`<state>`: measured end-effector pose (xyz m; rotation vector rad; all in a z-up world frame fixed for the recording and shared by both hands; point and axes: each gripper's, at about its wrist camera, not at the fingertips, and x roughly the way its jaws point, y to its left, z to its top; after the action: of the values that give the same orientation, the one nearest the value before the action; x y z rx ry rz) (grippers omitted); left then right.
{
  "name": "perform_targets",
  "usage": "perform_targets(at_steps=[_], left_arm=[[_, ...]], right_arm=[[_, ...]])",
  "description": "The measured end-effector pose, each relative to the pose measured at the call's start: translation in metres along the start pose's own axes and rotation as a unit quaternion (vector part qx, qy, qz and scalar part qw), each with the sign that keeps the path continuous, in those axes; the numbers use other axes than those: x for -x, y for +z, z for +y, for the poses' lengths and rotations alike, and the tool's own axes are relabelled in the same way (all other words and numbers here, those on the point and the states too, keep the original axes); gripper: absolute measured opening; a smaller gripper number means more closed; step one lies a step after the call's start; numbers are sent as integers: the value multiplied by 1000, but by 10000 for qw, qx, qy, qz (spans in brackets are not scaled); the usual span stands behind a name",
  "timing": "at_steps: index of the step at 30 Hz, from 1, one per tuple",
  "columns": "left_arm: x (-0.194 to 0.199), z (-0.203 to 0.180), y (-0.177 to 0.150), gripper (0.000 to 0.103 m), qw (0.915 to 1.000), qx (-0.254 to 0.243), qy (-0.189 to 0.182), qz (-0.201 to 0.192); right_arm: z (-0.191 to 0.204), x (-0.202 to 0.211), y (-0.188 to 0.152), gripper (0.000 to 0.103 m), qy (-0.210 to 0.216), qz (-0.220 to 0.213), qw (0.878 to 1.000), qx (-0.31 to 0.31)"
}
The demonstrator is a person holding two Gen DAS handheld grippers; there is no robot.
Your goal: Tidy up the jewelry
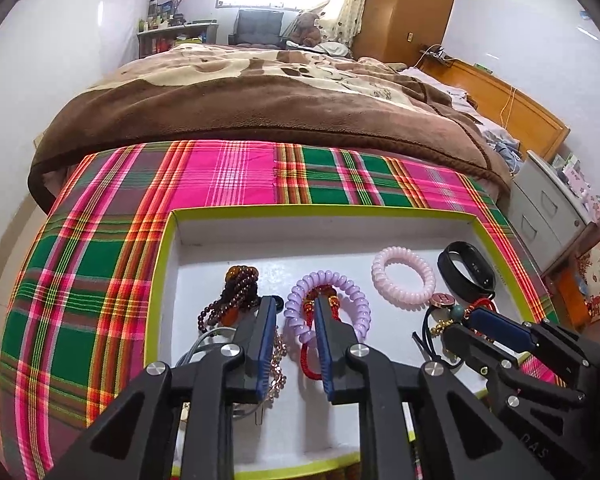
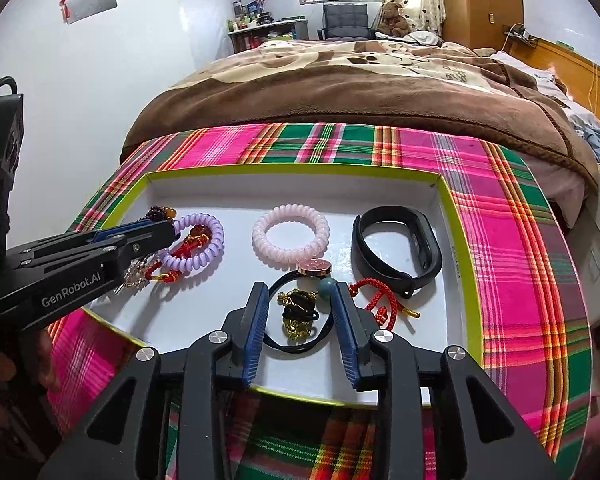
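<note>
Right wrist view: right gripper (image 2: 300,308) is hovering spread over the black hair tie (image 2: 300,316); left gripper (image 1: 294,320) is sitting spread among two coil bracelets (image 2: 290,236).

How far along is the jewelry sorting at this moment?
Looks done: the pink coil band and black wristband lie apart in the tray. In hand: nothing gripped; the open left gripper sits over the purple coil band tangled with red cord, and the open right gripper straddles the black hair tie with gold charms. Left: those clusters, the dark bead bracelet and red cord bracelet.
</note>
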<state>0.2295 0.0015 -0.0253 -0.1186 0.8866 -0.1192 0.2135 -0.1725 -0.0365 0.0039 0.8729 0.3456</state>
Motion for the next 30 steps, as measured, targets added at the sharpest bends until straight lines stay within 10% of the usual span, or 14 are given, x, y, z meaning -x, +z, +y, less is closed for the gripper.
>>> perform_targets(at_steps=[30], left_arm=[[107,-11,-89,32,9961,-76,498,-730]], right_arm=[[30,87,-49,48,-140,-757,9969,-137]])
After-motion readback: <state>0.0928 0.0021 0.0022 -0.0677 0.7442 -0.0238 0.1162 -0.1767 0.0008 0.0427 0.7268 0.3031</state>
